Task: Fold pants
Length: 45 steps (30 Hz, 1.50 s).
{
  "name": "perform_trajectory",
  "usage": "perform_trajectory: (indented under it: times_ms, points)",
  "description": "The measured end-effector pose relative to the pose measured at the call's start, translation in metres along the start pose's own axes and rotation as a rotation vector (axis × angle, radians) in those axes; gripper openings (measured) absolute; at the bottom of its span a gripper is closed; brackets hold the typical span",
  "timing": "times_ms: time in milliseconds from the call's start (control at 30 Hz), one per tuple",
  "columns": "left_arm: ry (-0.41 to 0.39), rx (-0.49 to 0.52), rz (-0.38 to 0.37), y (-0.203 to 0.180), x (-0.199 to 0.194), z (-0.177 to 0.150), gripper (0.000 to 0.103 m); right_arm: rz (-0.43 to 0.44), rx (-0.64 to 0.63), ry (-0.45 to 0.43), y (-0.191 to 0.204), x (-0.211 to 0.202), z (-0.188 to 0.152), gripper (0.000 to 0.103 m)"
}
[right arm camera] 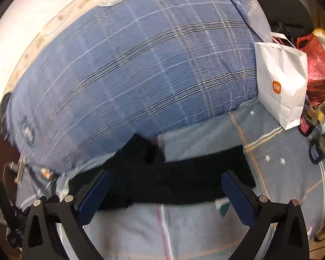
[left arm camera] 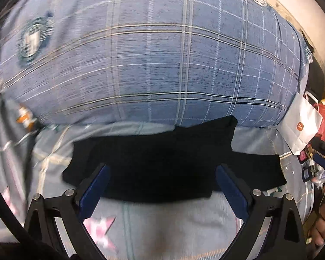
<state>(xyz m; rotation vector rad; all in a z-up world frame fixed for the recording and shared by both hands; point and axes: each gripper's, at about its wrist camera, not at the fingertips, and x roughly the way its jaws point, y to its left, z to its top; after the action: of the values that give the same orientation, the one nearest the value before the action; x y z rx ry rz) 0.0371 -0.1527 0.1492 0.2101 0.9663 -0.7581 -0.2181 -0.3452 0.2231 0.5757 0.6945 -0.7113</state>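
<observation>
so the pants (left arm camera: 162, 169) lie flat on the bed (left arm camera: 162, 227), against the quilt (left arm camera: 140, 65) (room to fold). left gripper (left arm camera: 162, 186) and right gripper (right arm camera: 165, 191) hover spread, empty, probably lining up a grab.

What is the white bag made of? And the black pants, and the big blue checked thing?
The white bag looks like matte paper: stiff flat sides, sharp creases, an orange logo. The black pants seem a soft, dull cloth, lying limp and flat; too dark to tell the weave. The blue checked quilt looks like woven cotton over padding: it bulges, with fine ribbing.
</observation>
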Motion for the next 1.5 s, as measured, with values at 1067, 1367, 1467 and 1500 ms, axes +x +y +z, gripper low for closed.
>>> perform_trajectory:
  times_ms: [1067, 1367, 1467, 1500]
  points:
    - [0.150, -0.047, -0.005, 0.026, 0.066, -0.019, 0.097, -0.345, 0.139, 0.116, -0.039, 0.105, -0.004, 0.005]
    - [0.188, -0.060, -0.092, 0.023, 0.070, -0.022, 0.097, -0.132, 0.304, 0.068, -0.064, 0.033, -0.082, 0.005]
    - [0.187, -0.069, -0.104, 0.024, 0.069, -0.022, 0.097, -0.107, 0.339, 0.068, -0.076, 0.027, -0.095, 0.005]
    - [0.191, -0.076, -0.107, 0.025, 0.069, -0.021, 0.097, -0.097, 0.345, 0.061, -0.079, 0.021, -0.103, 0.005]
